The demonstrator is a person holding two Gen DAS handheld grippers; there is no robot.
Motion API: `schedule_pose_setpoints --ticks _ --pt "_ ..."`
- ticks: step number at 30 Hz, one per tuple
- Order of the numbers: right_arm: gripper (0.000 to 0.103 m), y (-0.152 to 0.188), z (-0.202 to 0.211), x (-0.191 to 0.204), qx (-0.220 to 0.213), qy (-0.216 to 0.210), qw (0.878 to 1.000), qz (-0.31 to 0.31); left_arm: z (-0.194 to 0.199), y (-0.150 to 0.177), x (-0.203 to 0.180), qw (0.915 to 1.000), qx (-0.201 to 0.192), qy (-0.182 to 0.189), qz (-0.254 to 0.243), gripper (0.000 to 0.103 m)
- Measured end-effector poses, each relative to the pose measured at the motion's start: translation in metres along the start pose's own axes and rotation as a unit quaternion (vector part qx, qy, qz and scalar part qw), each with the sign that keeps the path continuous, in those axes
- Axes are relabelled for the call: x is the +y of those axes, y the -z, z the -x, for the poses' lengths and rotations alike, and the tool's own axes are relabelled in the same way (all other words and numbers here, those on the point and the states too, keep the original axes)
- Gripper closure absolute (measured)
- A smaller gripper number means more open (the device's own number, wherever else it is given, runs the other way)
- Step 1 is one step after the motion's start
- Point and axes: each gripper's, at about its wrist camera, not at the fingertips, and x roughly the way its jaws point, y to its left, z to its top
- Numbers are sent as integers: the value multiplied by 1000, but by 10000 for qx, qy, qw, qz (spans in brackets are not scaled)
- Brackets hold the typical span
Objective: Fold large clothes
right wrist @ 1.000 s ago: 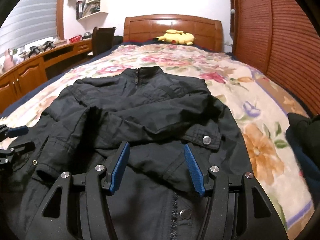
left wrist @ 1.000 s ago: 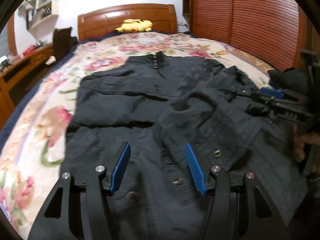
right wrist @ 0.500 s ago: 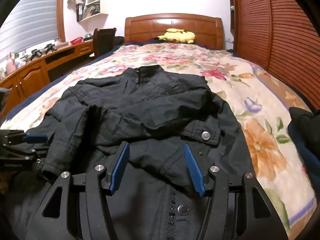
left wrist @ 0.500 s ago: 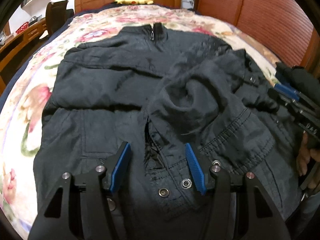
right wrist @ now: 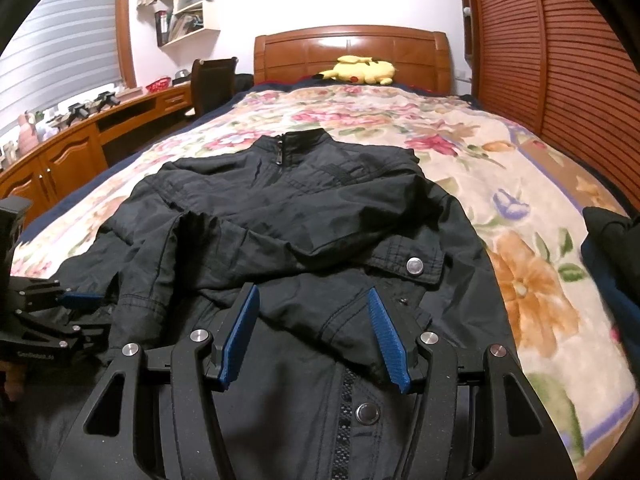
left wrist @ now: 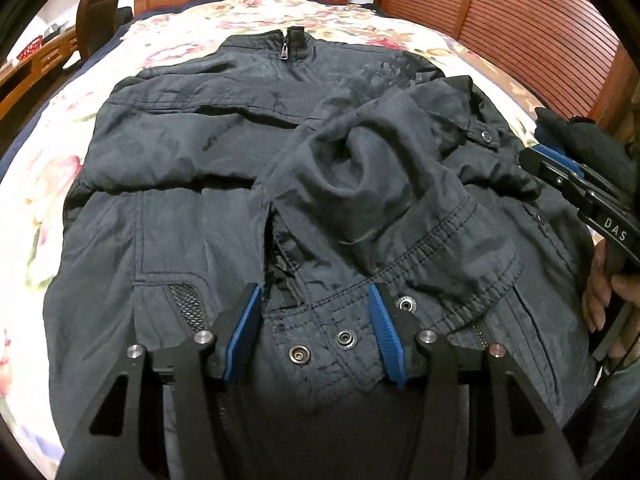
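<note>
A black jacket lies front up on the bed, collar toward the headboard, zipped at the neck. One sleeve is folded across its chest, with the snap-button cuff near the hem. My left gripper points down over the hem; its jaws are closing, with snap-studded fabric between the blue pads, which do not press it. My right gripper hovers open over the jacket above the lower front. A hand holds the right gripper's handle.
The bed's floral blanket surrounds the jacket. A yellow plush toy sits by the wooden headboard. A desk and chair stand left, a slatted wooden wardrobe right. Dark clothing lies at the bed's right edge.
My left gripper has tipped downward and come closer to the jacket's hem, and its pads have drawn slightly together. My right gripper has stayed put.
</note>
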Motion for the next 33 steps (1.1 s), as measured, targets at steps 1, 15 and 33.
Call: schedule_pose_setpoints --ticks 1,15,33 --pt "45 0 0 0 1 0 10000 1 1 1 -2 10000 4 -48 -50 59" --pt "45 3 2 3 34 -146 9999 76 52 -7 14 9952 -637 -585 -463 103" --pt "45 1 8 3 -22 -59 9998 198 60 -102 85 9776 -958 -1678 -829 103"
